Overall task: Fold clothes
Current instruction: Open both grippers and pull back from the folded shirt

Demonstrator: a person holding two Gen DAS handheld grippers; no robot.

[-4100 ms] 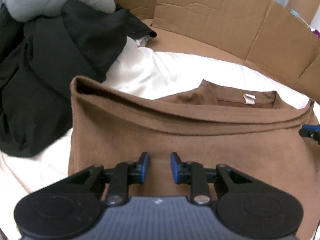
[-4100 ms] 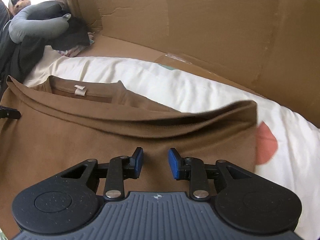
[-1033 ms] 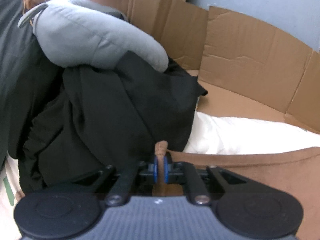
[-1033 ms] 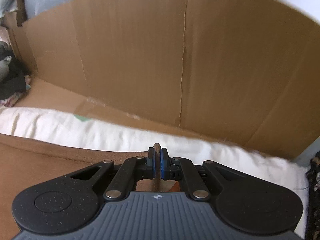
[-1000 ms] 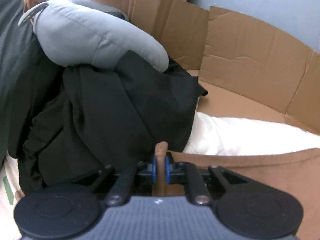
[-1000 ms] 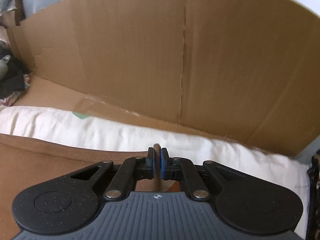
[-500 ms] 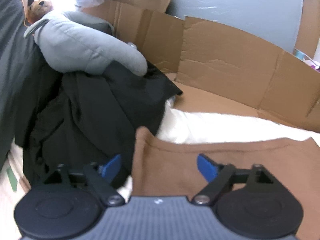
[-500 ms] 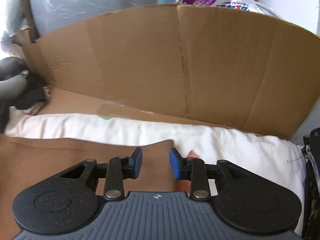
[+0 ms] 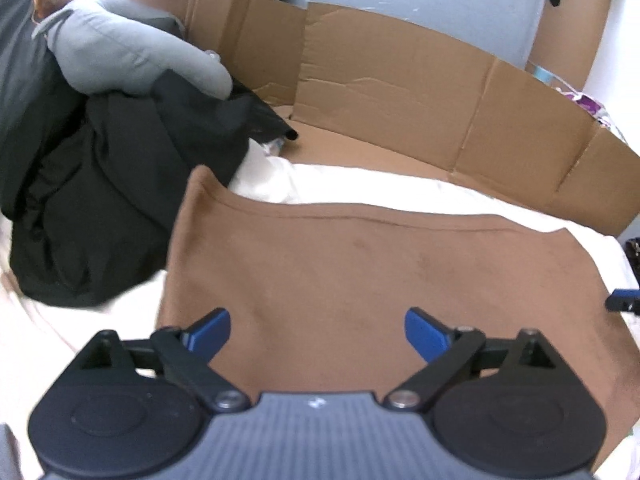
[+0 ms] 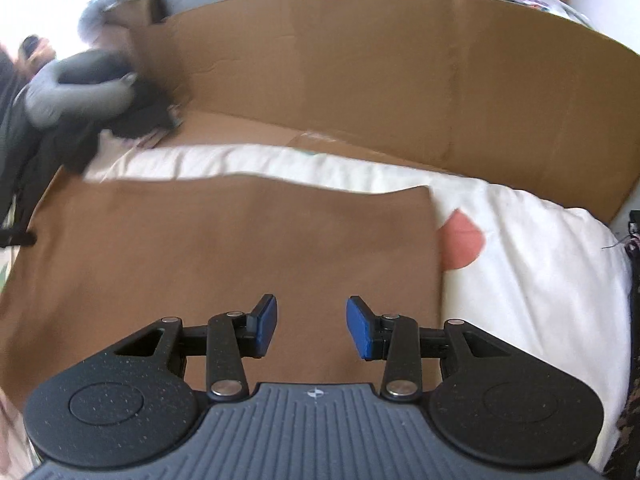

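Brown garment point(image 9: 380, 276) lies flat on the white bedding point(image 9: 360, 184), its long axis running left to right across my left wrist view, a hemmed edge on the far side. My left gripper point(image 9: 316, 330) hovers above the near left part of the cloth, jaws spread wide and empty. The black clothes pile point(image 9: 100, 200) sits just left of the garment's far left corner, under a grey cushion point(image 9: 120, 56), and a cardboard wall point(image 9: 400, 92) closes the far side.

In my right wrist view the same garment point(image 10: 220, 248) fills the near left, its right edge ending just beside a pink patch point(image 10: 462, 246) on the bedding point(image 10: 540, 264). My right gripper point(image 10: 312, 330) hangs over the near right part, jaws moderately apart, gripping nothing. Each far corner lies ahead of its own gripper, so either arm reaches its own side.

A second ago both grippers pinched those far corners; half a second ago they let go. Four seconds back the collar and label showed; the folded layer now covers them.
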